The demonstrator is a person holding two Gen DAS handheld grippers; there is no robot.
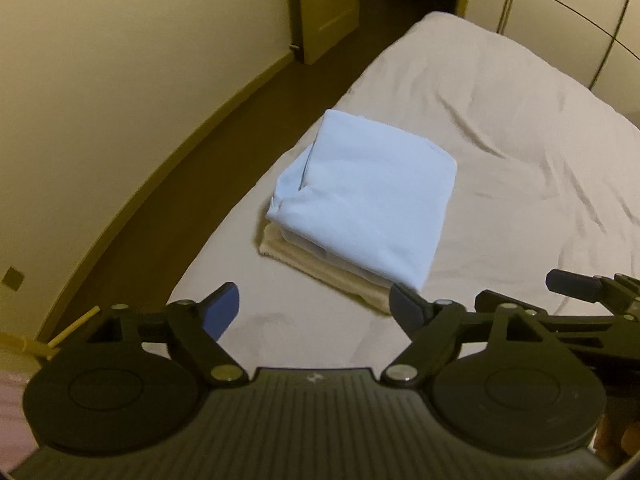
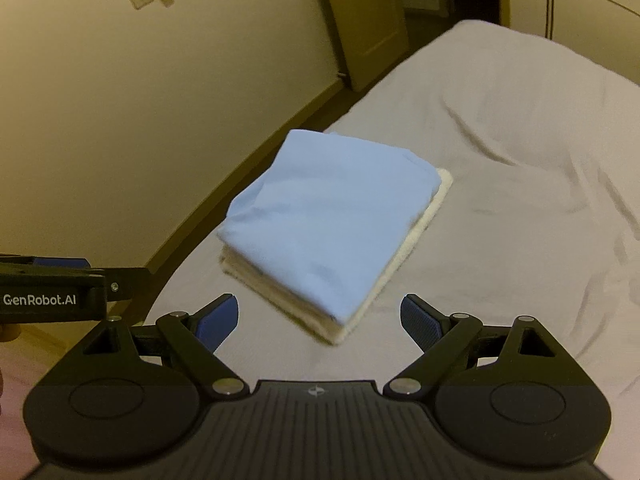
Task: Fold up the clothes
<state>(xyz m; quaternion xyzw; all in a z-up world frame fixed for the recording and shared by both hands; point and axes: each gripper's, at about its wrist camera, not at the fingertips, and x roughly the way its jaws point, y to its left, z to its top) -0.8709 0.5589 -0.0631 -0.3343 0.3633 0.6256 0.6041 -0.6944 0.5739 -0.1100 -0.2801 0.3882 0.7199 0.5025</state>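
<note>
Both grippers, left (image 1: 316, 312) and right (image 2: 320, 318), released above stacked blue garment (image 2: 320, 220); bumped, stack could topple.

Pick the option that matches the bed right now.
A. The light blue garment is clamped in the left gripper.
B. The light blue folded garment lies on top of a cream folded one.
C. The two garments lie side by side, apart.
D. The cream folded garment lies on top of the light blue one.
B: the light blue garment sits on the cream one, whose edges peek out beneath it, on the bed; both grippers are open and hold nothing.
</note>
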